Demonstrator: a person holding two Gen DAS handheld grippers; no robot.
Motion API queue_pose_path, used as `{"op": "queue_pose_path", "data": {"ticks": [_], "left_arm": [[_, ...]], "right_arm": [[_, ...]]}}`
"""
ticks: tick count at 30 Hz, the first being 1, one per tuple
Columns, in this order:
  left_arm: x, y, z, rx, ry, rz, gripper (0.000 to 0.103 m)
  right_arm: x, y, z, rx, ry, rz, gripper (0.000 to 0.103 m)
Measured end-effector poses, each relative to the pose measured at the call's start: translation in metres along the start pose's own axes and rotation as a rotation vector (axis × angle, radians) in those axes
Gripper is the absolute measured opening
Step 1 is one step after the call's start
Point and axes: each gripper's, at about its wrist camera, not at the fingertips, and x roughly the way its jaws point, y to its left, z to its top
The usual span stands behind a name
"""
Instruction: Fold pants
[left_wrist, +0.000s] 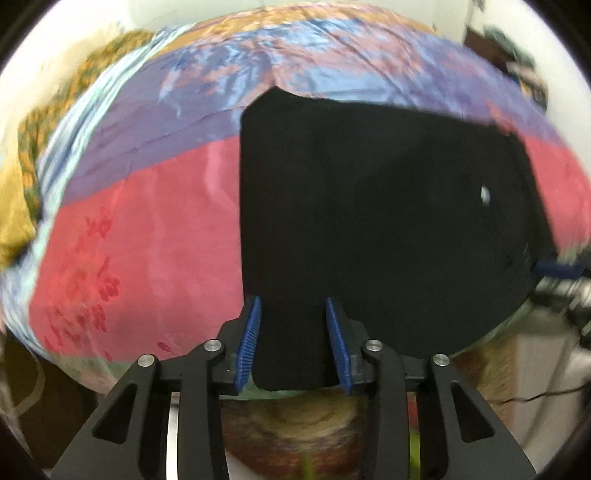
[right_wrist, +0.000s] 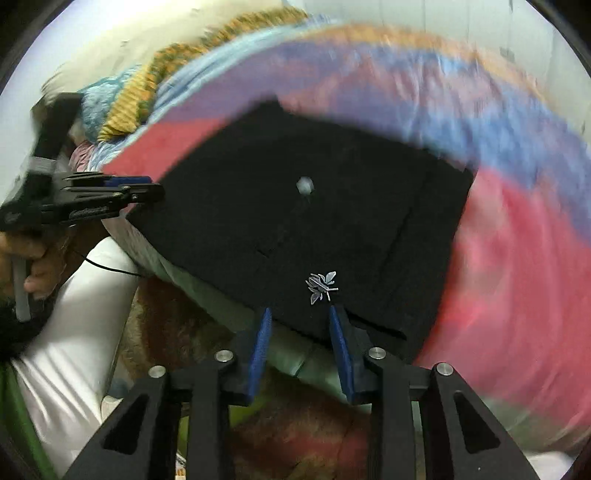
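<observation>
Black pants (left_wrist: 369, 206) lie folded flat on a bed with a red, purple and blue cover (left_wrist: 140, 251). They also show in the right wrist view (right_wrist: 295, 221), with a small silver logo (right_wrist: 322, 286) near the front edge. My left gripper (left_wrist: 293, 343) is open, its blue pads on either side of the pants' near left edge. My right gripper (right_wrist: 300, 350) is open at the pants' near edge by the logo. The left gripper also shows in the right wrist view (right_wrist: 122, 192) at the pants' left corner.
The bed's front edge (right_wrist: 229, 310) runs just under both grippers. A yellow patterned cloth (left_wrist: 22, 192) lies at the far left of the bed. A brown rug (left_wrist: 295, 424) covers the floor below. My white sleeve (right_wrist: 74, 332) is at the left.
</observation>
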Motion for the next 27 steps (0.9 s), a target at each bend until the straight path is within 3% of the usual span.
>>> {"op": "queue_pose_path", "data": {"ticks": [4,5,7,8,11,14,16,20,22,24,26,27], "left_arm": [[-0.018,0.02,0.008,-0.059,-0.017,-0.1,0.041],[-0.022,0.028,0.01,-0.083,-0.024,-0.114,0.048],[-0.026,0.054,0.017,-0.149,-0.047,-0.136,0.062],[-0.025,0.062,0.019,-0.167,-0.051,-0.141,0.066],[-0.009,0.087,0.024,-0.216,-0.029,-0.184,0.066],[0.019,0.105,0.023,-0.262,0.047,-0.312,0.066],[0.032,0.106,0.02,-0.282,0.091,-0.359,0.066],[0.05,0.096,0.019,-0.285,0.122,-0.486,0.081],[0.061,0.088,0.024,-0.286,0.138,-0.548,0.082],[0.072,0.08,0.032,-0.29,0.166,-0.594,0.082],[0.073,0.071,0.037,-0.301,0.18,-0.609,0.051],[0.07,0.069,0.038,-0.302,0.177,-0.577,0.046]], "right_arm": [[-0.023,-0.001,0.007,0.01,-0.04,0.025,0.034],[-0.032,-0.004,0.009,0.024,-0.058,0.036,0.036],[-0.049,-0.015,0.011,0.059,-0.11,0.014,0.066],[-0.055,-0.021,0.01,0.077,-0.137,0.008,0.071],[-0.053,-0.048,0.012,0.174,-0.138,0.056,0.073],[-0.029,-0.073,0.011,0.277,-0.104,0.145,0.073],[-0.013,-0.087,0.009,0.333,-0.066,0.144,0.073],[0.009,-0.112,0.004,0.451,-0.046,0.264,0.075],[0.018,-0.12,0.006,0.49,-0.05,0.339,0.078],[0.027,-0.125,0.01,0.538,-0.047,0.414,0.079],[0.032,-0.12,0.02,0.506,-0.016,0.421,0.074],[0.031,-0.113,0.025,0.444,0.0,0.381,0.059]]}}
